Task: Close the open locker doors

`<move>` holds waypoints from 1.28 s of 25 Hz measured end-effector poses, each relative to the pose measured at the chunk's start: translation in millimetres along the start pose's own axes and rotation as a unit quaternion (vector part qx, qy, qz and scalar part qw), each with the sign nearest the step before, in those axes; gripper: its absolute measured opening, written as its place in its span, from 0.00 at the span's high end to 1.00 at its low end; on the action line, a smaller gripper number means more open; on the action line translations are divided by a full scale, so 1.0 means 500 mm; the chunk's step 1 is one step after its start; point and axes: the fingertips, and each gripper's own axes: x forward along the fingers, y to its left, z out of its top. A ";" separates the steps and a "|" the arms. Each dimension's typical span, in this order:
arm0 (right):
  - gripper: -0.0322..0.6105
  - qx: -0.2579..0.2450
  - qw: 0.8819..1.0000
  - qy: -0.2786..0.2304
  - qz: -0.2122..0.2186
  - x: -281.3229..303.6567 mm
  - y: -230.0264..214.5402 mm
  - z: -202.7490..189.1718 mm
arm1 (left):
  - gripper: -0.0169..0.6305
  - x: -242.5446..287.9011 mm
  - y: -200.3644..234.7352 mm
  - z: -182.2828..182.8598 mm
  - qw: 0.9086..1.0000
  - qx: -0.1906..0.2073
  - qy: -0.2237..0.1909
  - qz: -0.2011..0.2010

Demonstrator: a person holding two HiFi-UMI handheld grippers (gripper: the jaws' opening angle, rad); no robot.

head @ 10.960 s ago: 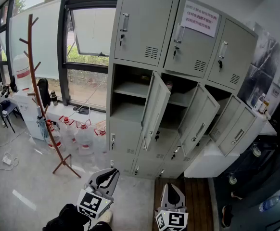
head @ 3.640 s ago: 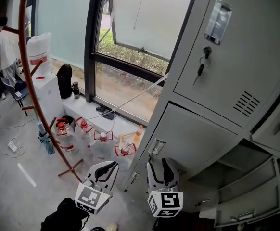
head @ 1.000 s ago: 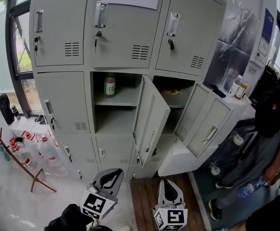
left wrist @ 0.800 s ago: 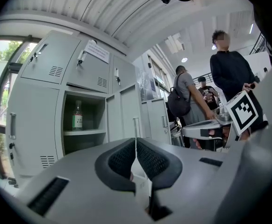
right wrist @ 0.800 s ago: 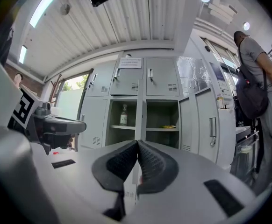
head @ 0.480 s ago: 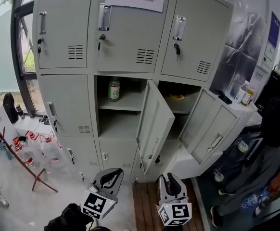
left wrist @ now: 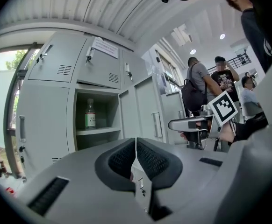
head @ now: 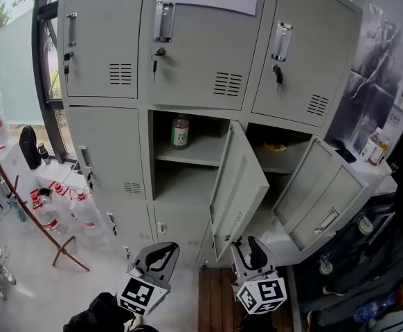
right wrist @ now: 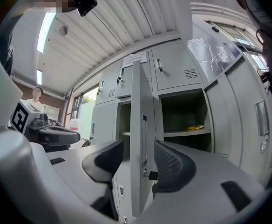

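We see the flat grey sheet-metal locker door [right wrist: 140,120] edge-on between the ribbed pads [right wrist: 173,164] of the right tool [right wrist: 137,161], just opened and not touching it; the left tool [left wrist: 135,154] is clenched empty.

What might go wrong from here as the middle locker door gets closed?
The right gripper has just been opening its jaws; the thin edge of the middle door stands between them, ungripped, so a skewed push may slip off it. A hard swing might topple the bottle on the shelf inside. The right door is also open and could be missed.
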 end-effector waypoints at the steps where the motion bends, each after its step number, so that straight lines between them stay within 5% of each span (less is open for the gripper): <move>1: 0.63 0.000 1.000 0.001 0.003 0.009 -0.004 -0.001 | 0.93 0.002 0.005 -0.001 1.000 0.000 0.002 0.004; 15: 0.59 -0.026 0.999 0.009 0.045 0.053 0.004 -0.005 | 0.93 0.015 0.040 -0.010 1.000 -0.002 -0.002 0.031; 23: 0.71 -0.037 0.998 0.012 0.046 0.078 0.043 -0.008 | 0.93 -0.010 0.075 -0.009 0.999 -0.005 -0.007 0.044; 32: 0.70 -0.035 0.998 0.016 0.054 0.111 0.097 -0.008 | 0.93 -0.051 0.130 -0.018 0.998 -0.010 0.008 0.055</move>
